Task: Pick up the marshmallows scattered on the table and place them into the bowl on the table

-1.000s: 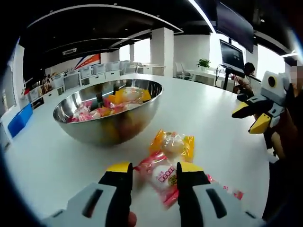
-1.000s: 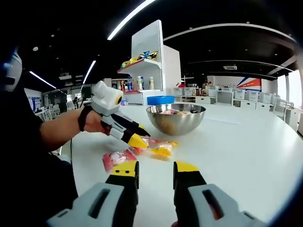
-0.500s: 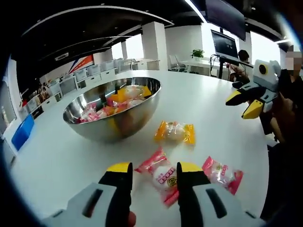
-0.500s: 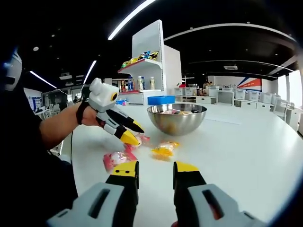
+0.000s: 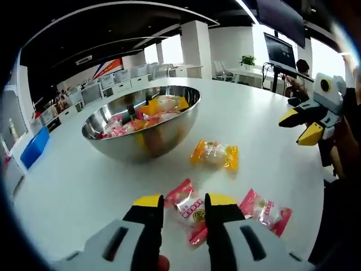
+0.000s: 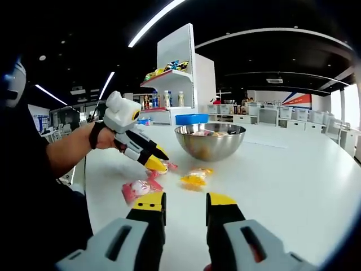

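Since a second ago, the left gripper [image 5: 177, 203] has been narrowed around a pink-wrapped marshmallow [image 5: 190, 209]; the jaws are seen pressed against the packet's sides, pinching it on the table [image 5: 254, 130]. A second pink packet [image 5: 265, 210] is noted just beside it, an orange packet [image 5: 215, 156] nearer the steel bowl [image 5: 144, 121], which already holds several sweets.

Right gripper [image 6: 185, 206]: jaws spread, nothing held, hovering above the table.

Step in hand, as judged: grasp of the pink packet. Next required: a lift clear of the table, carriage over the bowl's rim, release.
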### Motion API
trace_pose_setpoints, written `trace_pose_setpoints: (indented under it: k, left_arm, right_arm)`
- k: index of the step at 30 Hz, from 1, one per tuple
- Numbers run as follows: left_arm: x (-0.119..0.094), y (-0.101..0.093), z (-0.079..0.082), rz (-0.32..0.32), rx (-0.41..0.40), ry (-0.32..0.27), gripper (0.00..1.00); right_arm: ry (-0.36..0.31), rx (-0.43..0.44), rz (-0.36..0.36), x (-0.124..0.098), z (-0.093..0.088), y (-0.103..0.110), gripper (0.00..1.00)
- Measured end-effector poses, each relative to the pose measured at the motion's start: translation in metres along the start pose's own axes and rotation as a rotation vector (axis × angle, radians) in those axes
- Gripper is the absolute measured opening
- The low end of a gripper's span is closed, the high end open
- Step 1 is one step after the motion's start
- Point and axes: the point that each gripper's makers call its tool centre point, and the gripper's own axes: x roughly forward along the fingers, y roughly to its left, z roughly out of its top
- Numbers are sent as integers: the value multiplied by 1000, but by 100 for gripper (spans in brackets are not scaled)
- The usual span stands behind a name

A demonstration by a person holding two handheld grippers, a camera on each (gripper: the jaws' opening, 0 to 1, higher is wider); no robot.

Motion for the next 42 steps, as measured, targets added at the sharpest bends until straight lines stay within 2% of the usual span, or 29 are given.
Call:
trace_pose_setpoints:
  k: [9, 18, 28, 42]
  left_arm:
    - [6, 0, 2, -10, 3, -43, 29]
    - [5, -6, 3, -40, 43, -63, 17]
    - [-1, -15, 11, -58, 64, -105, 9]
    - [-15, -12, 23, -74, 49, -166, 1]
  right_arm:
    - [0, 0, 2, -1, -1, 1, 28]
    - [1, -1, 2, -1, -1, 4, 28]
    - [2, 1, -1, -1, -1, 1, 28]
    - [1, 6, 1, -1, -1, -1, 27]
